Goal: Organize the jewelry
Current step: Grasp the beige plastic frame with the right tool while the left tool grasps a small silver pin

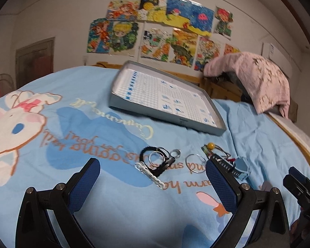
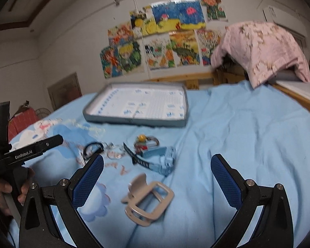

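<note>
Jewelry lies loose on a light blue bedsheet (image 1: 117, 196). In the left wrist view I see a black hair tie (image 1: 148, 152), a white chain bracelet (image 1: 149, 175), silver rings (image 1: 175, 153), a thin hoop (image 1: 194, 162), a yellow-bead charm (image 1: 210, 145) and a blue watch (image 1: 240, 168). A grey shallow tray (image 1: 134, 105) sits behind them. My left gripper (image 1: 153, 177) is open above the chain. In the right wrist view, my right gripper (image 2: 157, 175) is open over a beige hair claw (image 2: 148, 200), with the watch (image 2: 161, 161) and tray (image 2: 134, 121) beyond.
A pink garment (image 2: 264, 49) hangs over the wooden bed frame at the back right. Colourful pictures (image 1: 155, 33) cover the wall. The left gripper's body and the hand holding it (image 2: 16, 159) show at the left of the right wrist view.
</note>
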